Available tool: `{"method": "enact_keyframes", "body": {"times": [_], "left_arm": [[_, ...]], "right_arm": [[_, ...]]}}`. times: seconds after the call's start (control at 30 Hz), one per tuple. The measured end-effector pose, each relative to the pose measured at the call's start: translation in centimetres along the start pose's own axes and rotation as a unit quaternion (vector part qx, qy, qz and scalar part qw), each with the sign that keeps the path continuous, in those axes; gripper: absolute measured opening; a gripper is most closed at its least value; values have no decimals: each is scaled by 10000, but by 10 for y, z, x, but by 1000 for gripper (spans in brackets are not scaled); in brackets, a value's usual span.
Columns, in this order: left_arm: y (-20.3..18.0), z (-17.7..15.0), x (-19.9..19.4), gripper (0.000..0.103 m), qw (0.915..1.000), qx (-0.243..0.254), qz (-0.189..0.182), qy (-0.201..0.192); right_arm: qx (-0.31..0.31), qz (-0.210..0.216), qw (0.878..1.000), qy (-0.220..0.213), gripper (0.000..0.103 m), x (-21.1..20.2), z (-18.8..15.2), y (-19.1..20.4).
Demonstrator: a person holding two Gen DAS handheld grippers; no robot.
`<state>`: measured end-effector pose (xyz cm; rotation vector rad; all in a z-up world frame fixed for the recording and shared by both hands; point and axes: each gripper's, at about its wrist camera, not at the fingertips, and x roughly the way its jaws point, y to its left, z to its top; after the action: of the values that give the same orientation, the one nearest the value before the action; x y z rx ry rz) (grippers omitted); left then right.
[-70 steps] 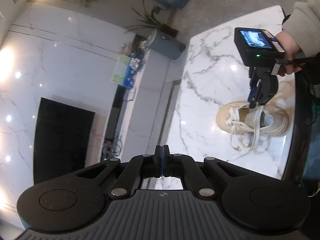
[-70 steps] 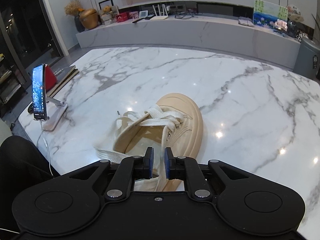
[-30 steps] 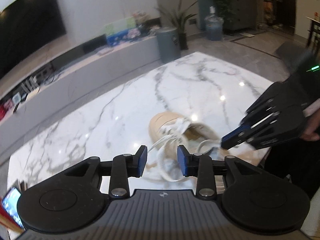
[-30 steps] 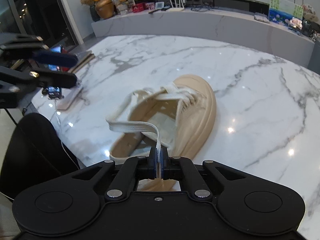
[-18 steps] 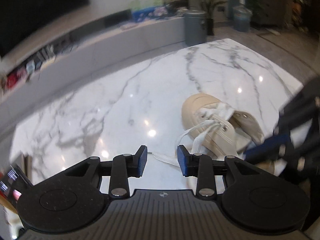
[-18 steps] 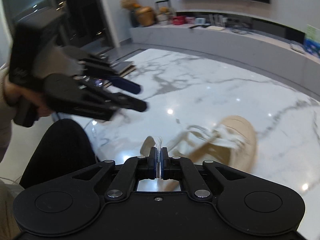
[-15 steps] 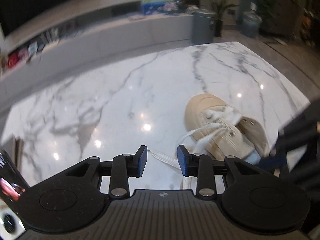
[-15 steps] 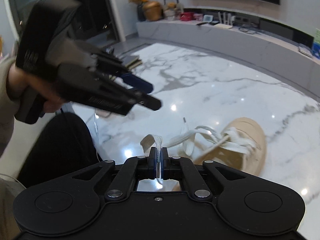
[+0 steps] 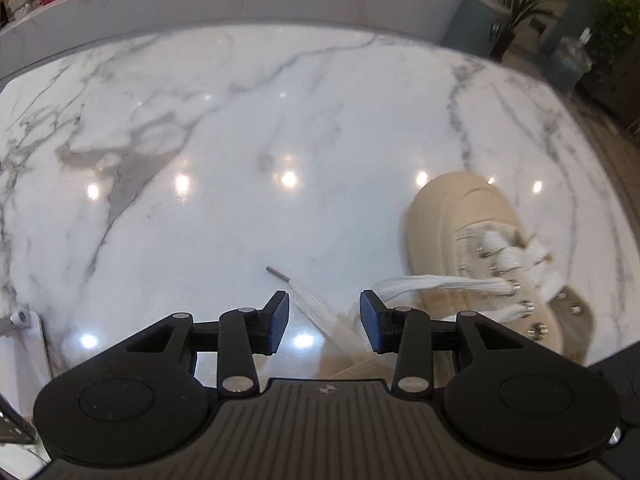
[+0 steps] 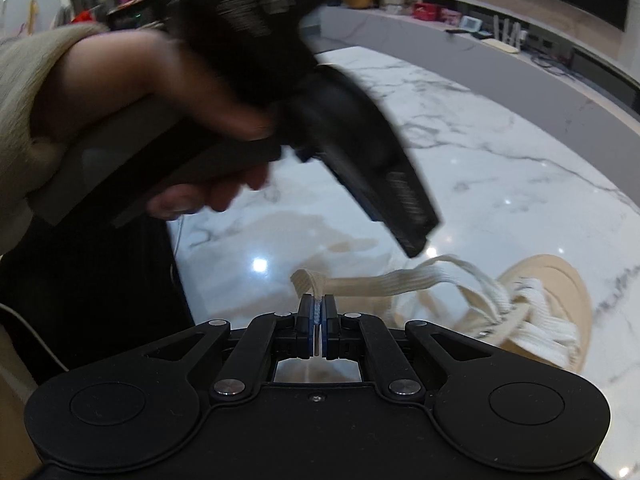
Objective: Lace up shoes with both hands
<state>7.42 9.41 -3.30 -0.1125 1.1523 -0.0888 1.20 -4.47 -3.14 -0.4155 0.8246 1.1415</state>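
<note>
A beige sneaker [image 9: 472, 236] with white laces lies on the marble table [image 9: 240, 140]; it also shows in the right wrist view [image 10: 560, 304]. One free lace end [image 9: 316, 304] with a dark tip lies on the table and runs between the jaws of my open left gripper [image 9: 323, 320], which does not touch it. My right gripper [image 10: 318, 312] is shut on the other lace [image 10: 384, 280], pulled taut away from the shoe. The left gripper's body [image 10: 360, 152] passes blurred across the right wrist view, just above that lace.
A white phone stand [image 9: 24, 344] sits at the table's left edge. A long low cabinet [image 9: 240, 4] with small items stands beyond the table, and a grey bin and plants [image 9: 504, 20] at the far right. The person's dark lap [image 10: 88, 292] is by the table's near edge.
My left gripper has swung down and in over the free lace end, staying open. My right gripper keeps its grip on the other lace and has pulled it further back from the shoe.
</note>
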Motion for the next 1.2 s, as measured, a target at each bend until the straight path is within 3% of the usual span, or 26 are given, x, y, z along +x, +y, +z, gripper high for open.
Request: {"method": "enact_keyframes", "body": {"times": [0.37,0.63,0.7,0.83,0.97,1.1,1.2], "left_arm": [[1,9,16,36,9994,-271,108,190],[-1,6,25,4,9996,-120,226,155],[2,6,25,1,9997,-133,193,84],[5,8,15,0,9998,-83,149,-127],[5,12,1,0,9993,-11,221,-285],[5,13,2,1,9997,-138,184,-107],[7,11,6,15,9993,-339,165,-44]], "right_arm": [[-186,192,9995,-161,10,4,-8,-1],[-171,-19,9993,-326,11,-20,-14,-5],[-125,-92,9992,-360,12,-26,-17,-7],[7,-264,9987,-433,20,-40,-22,-12],[133,-306,9985,-444,20,-51,-27,-16],[150,-297,9985,-429,20,-55,-28,-14],[109,-332,9985,-424,20,-56,-26,-11]]}}
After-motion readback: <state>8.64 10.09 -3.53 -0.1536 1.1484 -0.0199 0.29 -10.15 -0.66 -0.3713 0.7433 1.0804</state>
